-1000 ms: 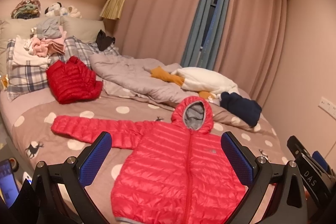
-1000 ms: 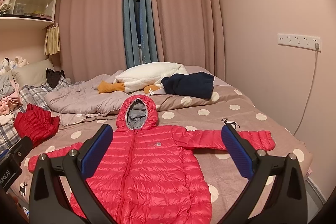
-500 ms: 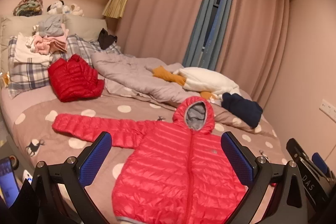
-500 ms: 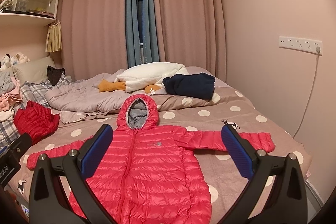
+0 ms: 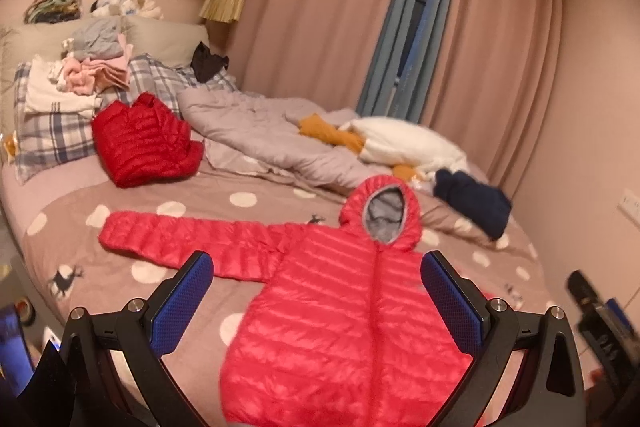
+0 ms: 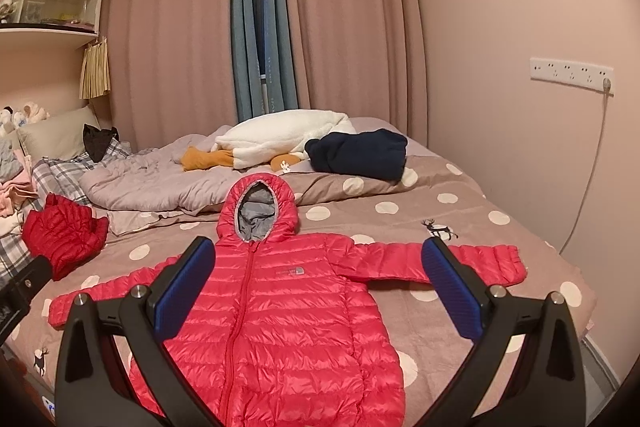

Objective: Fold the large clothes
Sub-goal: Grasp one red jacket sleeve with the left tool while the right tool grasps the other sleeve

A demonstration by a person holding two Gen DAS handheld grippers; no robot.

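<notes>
A bright red hooded puffer jacket [image 5: 344,311] [image 6: 288,311] lies flat and face up on the polka-dot bedspread [image 6: 460,211], zipper closed, both sleeves spread out sideways, grey-lined hood toward the far side. My left gripper [image 5: 316,303] hovers above the jacket's near left part, open, nothing between its blue pads. Over the jacket's chest my right gripper [image 6: 320,287] is held open too, clear of the fabric. The right sleeve [image 6: 448,263] reaches toward the bed's right edge, the left sleeve [image 5: 180,239] toward the left.
A folded darker red puffer [image 5: 144,143] sits near plaid pillows [image 5: 44,135] stacked with folded clothes. A rumpled grey duvet [image 6: 160,183], a white plush with orange feet [image 6: 280,139] and a navy garment [image 6: 360,155] lie behind the jacket. The wall and a hanging cable [image 6: 588,179] border the right side.
The left view has shifted slightly, with the jacket now sitting a little lower and more central between the fingers. The right view is almost the same. The jacket itself has not moved.
</notes>
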